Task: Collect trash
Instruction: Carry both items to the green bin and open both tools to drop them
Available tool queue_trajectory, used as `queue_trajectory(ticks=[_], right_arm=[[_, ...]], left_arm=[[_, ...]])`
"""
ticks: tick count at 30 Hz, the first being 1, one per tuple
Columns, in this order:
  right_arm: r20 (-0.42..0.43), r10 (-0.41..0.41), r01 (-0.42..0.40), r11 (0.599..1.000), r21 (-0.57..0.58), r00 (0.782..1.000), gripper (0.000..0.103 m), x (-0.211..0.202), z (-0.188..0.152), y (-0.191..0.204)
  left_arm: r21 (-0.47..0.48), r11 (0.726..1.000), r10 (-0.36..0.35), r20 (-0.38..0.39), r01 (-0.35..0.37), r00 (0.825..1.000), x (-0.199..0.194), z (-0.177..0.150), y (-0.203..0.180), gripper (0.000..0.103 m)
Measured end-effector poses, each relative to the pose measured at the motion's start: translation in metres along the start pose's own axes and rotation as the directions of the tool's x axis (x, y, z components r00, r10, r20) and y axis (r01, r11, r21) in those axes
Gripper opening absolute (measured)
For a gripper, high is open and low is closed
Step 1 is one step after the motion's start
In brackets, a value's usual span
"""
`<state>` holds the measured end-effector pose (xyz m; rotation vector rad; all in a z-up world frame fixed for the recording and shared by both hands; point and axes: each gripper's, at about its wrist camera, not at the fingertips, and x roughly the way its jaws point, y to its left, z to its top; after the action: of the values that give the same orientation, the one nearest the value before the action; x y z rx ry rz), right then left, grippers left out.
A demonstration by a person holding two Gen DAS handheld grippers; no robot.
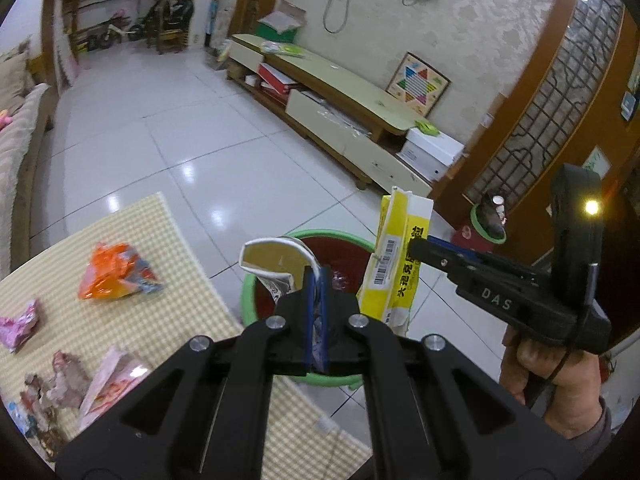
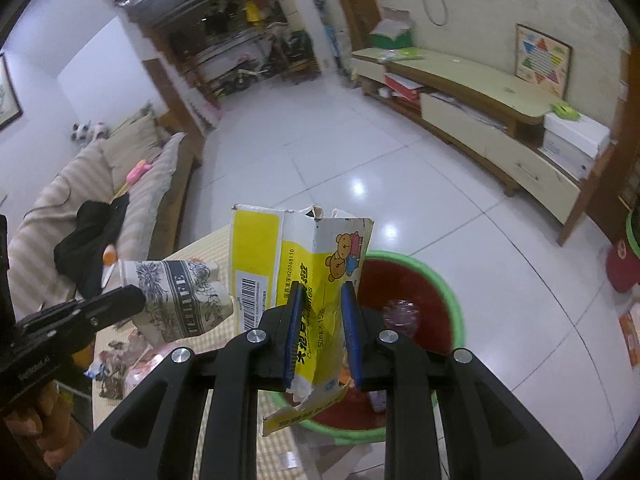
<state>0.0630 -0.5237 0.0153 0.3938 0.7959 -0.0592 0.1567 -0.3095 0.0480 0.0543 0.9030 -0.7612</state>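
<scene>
My left gripper (image 1: 318, 280) is shut on a crushed paper cup (image 1: 272, 258) with a grey print, holding it over the near rim of a green-rimmed red bin (image 1: 250, 292) on the floor. My right gripper (image 2: 322, 294) is shut on a torn yellow and white carton (image 2: 308, 256) with a bear picture, above the same bin (image 2: 454, 300). In the left wrist view the right gripper (image 1: 420, 250) grips the carton (image 1: 394, 264) from the right. In the right wrist view the left gripper (image 2: 124, 300) holds the cup (image 2: 180, 296) at the left.
A checked tablecloth (image 1: 132, 232) beside the bin carries an orange wrapper (image 1: 116, 272), a pink wrapper (image 1: 22, 324) and several more scraps. A low TV cabinet (image 1: 340, 92) lines the far wall, a sofa (image 2: 100, 184) stands left, and a small green pot (image 1: 490, 224) sits on the floor.
</scene>
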Motion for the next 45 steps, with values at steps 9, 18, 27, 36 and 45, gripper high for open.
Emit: queue_trajectory(ticks=[9,18,27,36,45], right_arm=[[-0.023,-0.042,0.043,0.998,0.053,0.999,0.019,0.002,0.005,-0.035],[-0.062,-0.04,0.045,0.996,0.081,0.997,0.019,0.016,0.005,-0.044],[-0.071,-0.044,0.05,0.996,0.079,0.997,0.023,0.018,0.006,-0.044],[-0.049,-0.054,0.058,0.996,0.07,0.997,0.072,0.015,0.009,-0.042],[-0.034,-0.044,0.044,0.999,0.013,0.998,0.089,0.017,0.012,-0.017]], left_arm=[[0.019,0.999,-0.032,-0.056,0.033,0.998,0.037,0.002,-0.02,0.002],[0.012,0.999,-0.044,-0.085,0.045,0.995,0.057,0.003,-0.026,0.002],[-0.013,0.999,-0.048,-0.095,0.047,0.994,0.06,0.005,-0.022,0.017],[-0.07,0.997,-0.016,-0.023,0.015,1.0,0.038,0.004,-0.004,0.091],[-0.118,0.99,0.085,0.025,-0.082,0.996,-0.009,-0.015,0.031,0.098]])
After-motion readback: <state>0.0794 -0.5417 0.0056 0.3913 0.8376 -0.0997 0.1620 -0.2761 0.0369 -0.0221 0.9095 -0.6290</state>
